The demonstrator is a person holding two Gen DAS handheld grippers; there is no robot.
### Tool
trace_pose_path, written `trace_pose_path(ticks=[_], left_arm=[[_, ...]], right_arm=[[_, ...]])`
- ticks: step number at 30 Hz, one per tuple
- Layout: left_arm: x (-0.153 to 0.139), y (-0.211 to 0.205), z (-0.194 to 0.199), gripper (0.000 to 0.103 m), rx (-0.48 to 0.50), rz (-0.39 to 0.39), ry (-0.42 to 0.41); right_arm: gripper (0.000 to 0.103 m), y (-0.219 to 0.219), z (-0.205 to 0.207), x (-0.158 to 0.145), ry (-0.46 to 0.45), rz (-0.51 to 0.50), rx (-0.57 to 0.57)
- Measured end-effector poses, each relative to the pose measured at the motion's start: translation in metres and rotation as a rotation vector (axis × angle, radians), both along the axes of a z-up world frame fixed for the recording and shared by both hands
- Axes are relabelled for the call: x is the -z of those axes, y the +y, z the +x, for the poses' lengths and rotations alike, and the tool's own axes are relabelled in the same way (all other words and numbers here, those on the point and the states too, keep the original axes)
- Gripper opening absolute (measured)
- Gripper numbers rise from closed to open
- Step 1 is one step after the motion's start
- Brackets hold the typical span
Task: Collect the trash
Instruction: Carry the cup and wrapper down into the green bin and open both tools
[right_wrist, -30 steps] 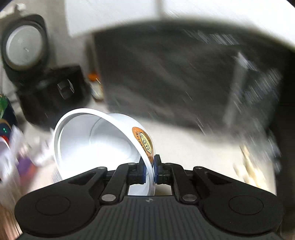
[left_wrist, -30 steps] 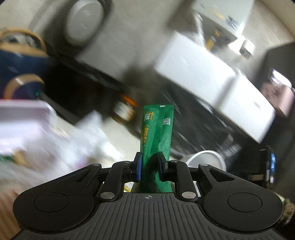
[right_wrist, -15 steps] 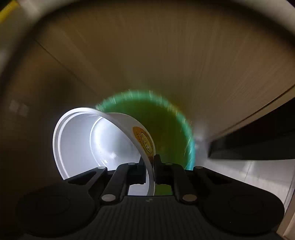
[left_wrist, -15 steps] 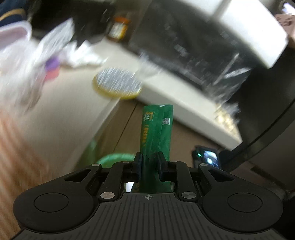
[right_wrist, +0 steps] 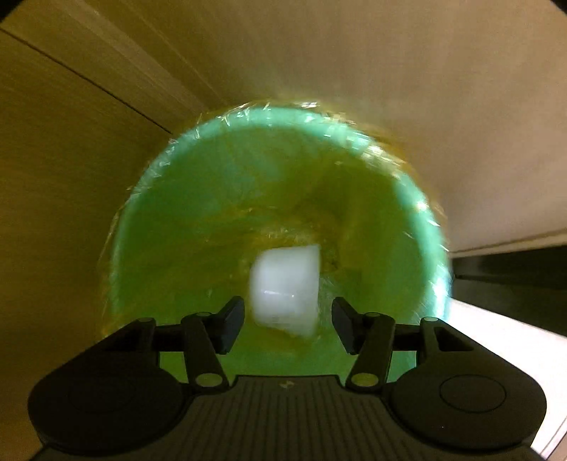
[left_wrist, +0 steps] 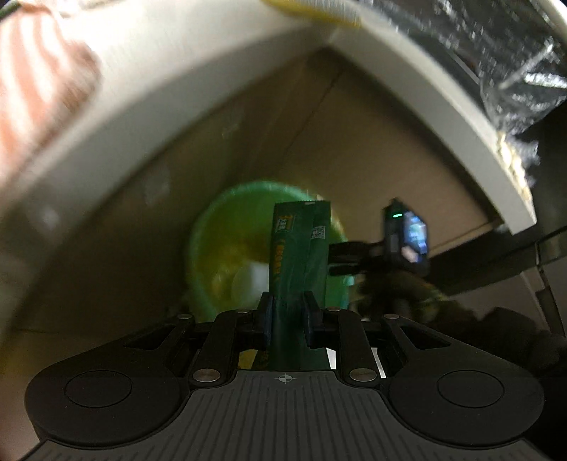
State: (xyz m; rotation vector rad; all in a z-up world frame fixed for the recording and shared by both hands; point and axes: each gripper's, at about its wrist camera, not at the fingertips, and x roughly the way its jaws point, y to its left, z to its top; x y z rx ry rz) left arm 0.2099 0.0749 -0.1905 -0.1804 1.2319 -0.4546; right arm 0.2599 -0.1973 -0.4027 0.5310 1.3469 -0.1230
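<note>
Right wrist view looks steeply down at a wooden cabinet front point(right_wrist: 88, 177) that fills the background, with a strip of pale floor point(right_wrist: 503, 340) at the lower right. Against it stands a round green bin point(right_wrist: 421, 248), lined with a clear plastic bag whose crinkled edge shines around the rim. Inside the bin, near the bottom, sits a white cup point(right_wrist: 283, 287), blurred, apart from both pads. The right gripper point(right_wrist: 287, 324) hangs above the bin mouth with its jaws opening; nothing is pressed between them, and the cup shows in the gap only because it lies farther down.

Left wrist view shows a pale countertop edge point(left_wrist: 177, 117) arching across the top, a yellow-rimmed disc point(left_wrist: 319, 10) poking over it, and crumpled clear plastic point(left_wrist: 514, 71) at the upper right. Below the counter the same green bin point(left_wrist: 198, 248) appears, with the white cup point(left_wrist: 253, 280) visible inside. The left gripper point(left_wrist: 286, 319) is clenched on a green packet point(left_wrist: 301, 248), which stands upright between the pads and overlaps the bin opening in the picture. To the right, the other gripper's dark body with a small lit screen point(left_wrist: 413, 235) reaches toward the bin.
</note>
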Motion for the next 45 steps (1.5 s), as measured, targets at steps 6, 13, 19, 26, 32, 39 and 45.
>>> trace_pose_path(ticks=[6,13,19,26,32,39,45], left_arm=[[0.005,-0.012,0.001,0.021,0.036,0.018,-0.002],[0.000,-0.012,0.009,0.021,0.010,0.072,-0.013],[-0.001,-0.008,0.009,0.021,-0.040,0.076,-0.004],[0.010,-0.005,0.008,0.021,-0.082,0.083,0.034],[0.073,-0.017,0.012,0.020,-0.100,0.067,0.012],[0.121,-0.001,-0.003,0.020,-0.141,0.031,0.138],[0.123,0.009,0.006,0.020,-0.151,-0.024,0.159]], right_arm=[[0.056,-0.029,-0.033,-0.004,0.007,-0.011,0.014],[0.056,-0.036,-0.041,0.010,0.052,-0.027,0.021],[0.056,-0.022,-0.040,0.014,0.074,-0.039,-0.033],[0.056,0.003,-0.028,0.007,0.025,-0.025,-0.136],[0.057,0.036,0.026,0.060,0.025,0.092,-0.257],[0.023,0.070,0.070,0.203,0.193,0.142,-0.253],[0.005,0.086,0.052,0.138,0.069,-0.101,-0.401]])
